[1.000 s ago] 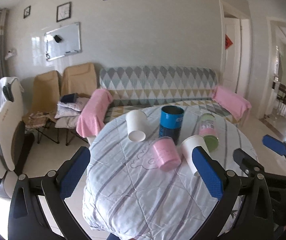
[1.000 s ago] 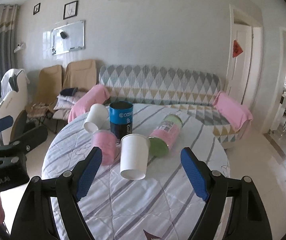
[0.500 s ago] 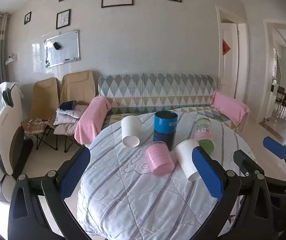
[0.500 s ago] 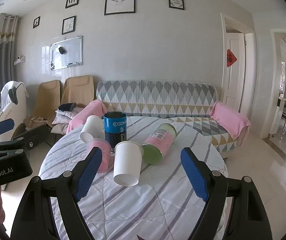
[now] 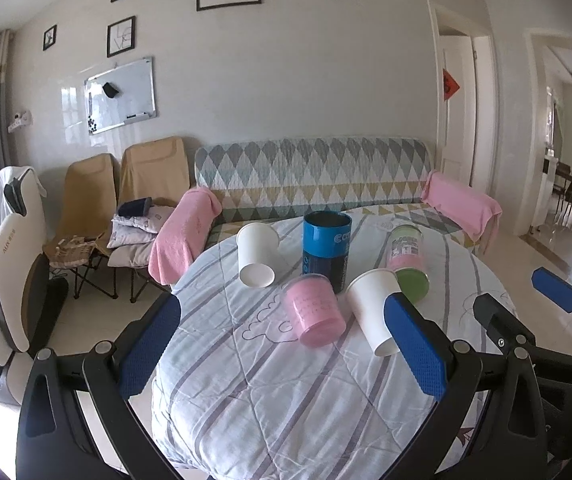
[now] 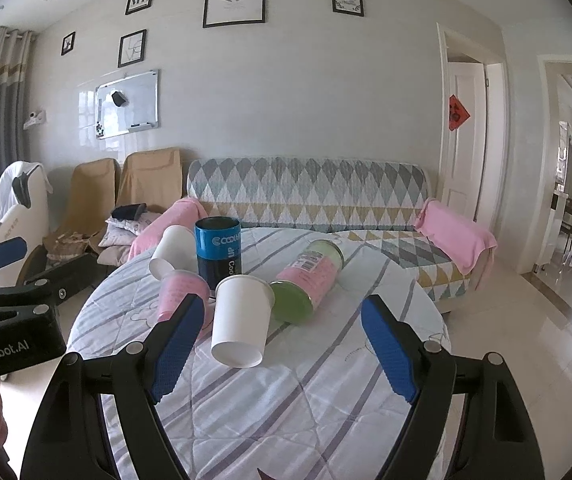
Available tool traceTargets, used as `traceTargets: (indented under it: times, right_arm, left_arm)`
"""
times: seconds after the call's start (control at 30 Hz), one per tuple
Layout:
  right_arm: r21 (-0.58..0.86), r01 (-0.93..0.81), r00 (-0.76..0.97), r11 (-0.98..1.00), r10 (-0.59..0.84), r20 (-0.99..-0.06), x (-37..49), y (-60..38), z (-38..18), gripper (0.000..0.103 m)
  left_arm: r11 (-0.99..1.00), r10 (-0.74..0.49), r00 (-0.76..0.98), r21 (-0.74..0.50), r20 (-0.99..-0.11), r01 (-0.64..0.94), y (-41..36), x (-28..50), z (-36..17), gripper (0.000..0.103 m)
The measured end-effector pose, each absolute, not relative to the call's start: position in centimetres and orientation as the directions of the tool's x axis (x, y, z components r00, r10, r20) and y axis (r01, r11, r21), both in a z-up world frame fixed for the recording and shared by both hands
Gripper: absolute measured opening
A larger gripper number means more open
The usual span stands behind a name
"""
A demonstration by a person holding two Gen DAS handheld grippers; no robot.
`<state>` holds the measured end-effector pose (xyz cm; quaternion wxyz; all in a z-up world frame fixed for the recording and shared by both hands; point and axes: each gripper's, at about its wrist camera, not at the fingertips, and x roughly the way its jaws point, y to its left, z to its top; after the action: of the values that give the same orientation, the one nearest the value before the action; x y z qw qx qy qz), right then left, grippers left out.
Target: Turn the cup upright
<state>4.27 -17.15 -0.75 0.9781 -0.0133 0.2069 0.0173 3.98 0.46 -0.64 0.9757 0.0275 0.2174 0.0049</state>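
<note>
A round bench (image 6: 326,380) draped in a striped quilt is seen with a blue tin (image 6: 218,250) standing upright near its middle, and everything else is grouped about that tin. Left of the tin a white paper cup (image 5: 256,254) is lying tipped over, its base turned toward the cameras; in front of the tin, touching it, a pink cup (image 5: 314,310) is lying on its side. Right of the tin a pink-and-green canister (image 6: 310,278) is laid down, green end forward. A second white cup (image 6: 242,320) — nearest of all — is lying tilted in front of the tin, between the pink cup and the canister, base toward the viewer. The right claw (image 6: 282,354) is held wide apart with nothing gripped; this near cup is framed between its blue pads, apart from both. The left claw (image 5: 282,354) is likewise spread wide and unloaded, with the pink cup centred ahead of it and the near white cup partly hidden behind its right pad. On the tin, "COOL" and "UP" can be read; "GenRobot.AI" is printed on the left claw's body. A patterned sofa (image 6: 310,196) is seen behind the tin.
</note>
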Motion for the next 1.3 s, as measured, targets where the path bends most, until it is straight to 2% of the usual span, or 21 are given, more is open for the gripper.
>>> traceTargets:
  times: [1.3]
  right_arm:
    - [-0.011, -0.040, 0.897, 0.999, 0.031, -0.442, 4.9, -17.3, -1.9, 0.082]
  left_arm:
    - [0.999, 0.006, 0.894, 0.045, -0.449, 0.015, 1.2, 4.6, -1.6, 0.103]
